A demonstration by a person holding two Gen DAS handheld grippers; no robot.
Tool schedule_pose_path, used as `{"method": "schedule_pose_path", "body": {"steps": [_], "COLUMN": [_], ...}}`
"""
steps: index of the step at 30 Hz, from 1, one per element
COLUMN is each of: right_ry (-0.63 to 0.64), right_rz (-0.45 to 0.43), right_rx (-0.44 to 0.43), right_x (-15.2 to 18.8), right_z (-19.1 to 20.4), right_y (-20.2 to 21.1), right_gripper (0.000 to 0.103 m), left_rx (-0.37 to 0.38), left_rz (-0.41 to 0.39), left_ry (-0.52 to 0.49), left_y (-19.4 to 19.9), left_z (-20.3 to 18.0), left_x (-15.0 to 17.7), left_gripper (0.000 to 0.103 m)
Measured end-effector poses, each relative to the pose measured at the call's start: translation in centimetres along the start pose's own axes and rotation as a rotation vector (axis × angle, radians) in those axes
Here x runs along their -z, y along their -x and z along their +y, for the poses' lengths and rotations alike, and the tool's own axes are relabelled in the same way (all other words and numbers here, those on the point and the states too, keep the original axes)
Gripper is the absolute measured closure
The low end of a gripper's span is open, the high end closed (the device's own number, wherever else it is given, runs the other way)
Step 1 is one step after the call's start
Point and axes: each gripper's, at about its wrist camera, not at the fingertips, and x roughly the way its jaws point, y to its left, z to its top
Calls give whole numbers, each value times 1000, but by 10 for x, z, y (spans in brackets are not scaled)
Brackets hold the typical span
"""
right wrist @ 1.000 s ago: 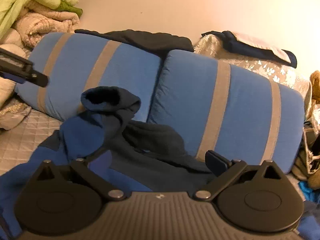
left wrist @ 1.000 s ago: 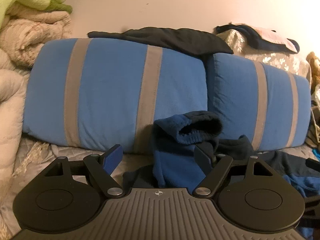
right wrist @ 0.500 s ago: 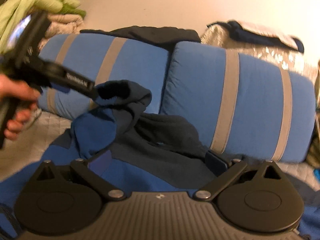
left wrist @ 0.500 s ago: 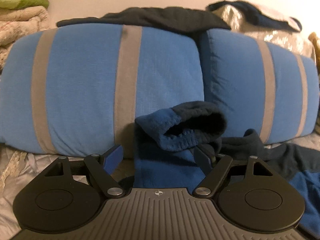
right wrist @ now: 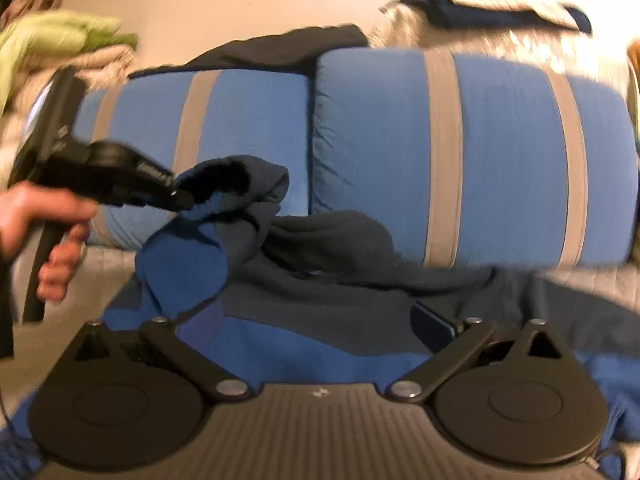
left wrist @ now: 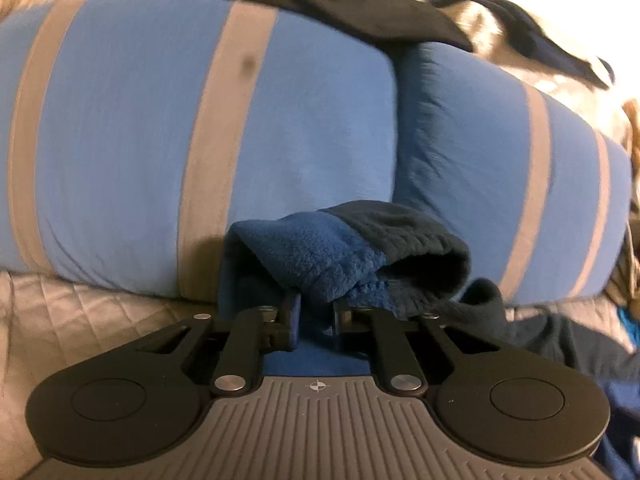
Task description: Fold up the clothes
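Item: blue fleece garment, sleeve cuff gripped in left claw, on quilted bed.

Left wrist view: the left claw (left wrist: pixel 316 320), at lower centre, is narrowed onto the sleeve cuff (left wrist: pixel 352 256), which bunches directly above its fingers, in front of two blue striped pillows (left wrist: pixel 120 140). Right wrist view alone shows the fleece garment (right wrist: pixel 312 292) spread below the pillows, a hand (right wrist: pixel 36 228) at the left edge holding the left claw's handle, and the cuff raised at centre left. The right claw (right wrist: pixel 316 324) stands wide, holding nothing, the garment's body between and beyond its fingers; contact cannot be told.
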Motion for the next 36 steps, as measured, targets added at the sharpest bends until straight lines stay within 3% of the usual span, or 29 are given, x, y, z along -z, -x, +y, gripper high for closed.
{"method": "schedule_pose_path", "body": {"steps": [10,15,22,26,32,36], "right_ry": [-18,-46,-107,-113,-142,-157], "right_rz": [-25,-109,-115,-118,-113,-111], "right_rx": [34,125,162,169,179,181], "right_x": [-5,-10,-12,-13,-14,-15], "right_z": [-8,-20,-39,-42,-49,-55], "right_y": [1,13,17,17,16,16], "right_gripper": [0,0,0,0,0,0], "left_rx": [-13,0,29,54,111,99], "left_rz": [-3,37,178,242,263,251], "left_ry": [-202,-247,-208,-244,-332,-413], "left_y": [58,79,70,60,53,47], "left_z": [-57,-83,-96,-108,-127,-141], "left_x": [6,21,64,83,100,105], "left_gripper": [92,92,92,92,92,91]}}
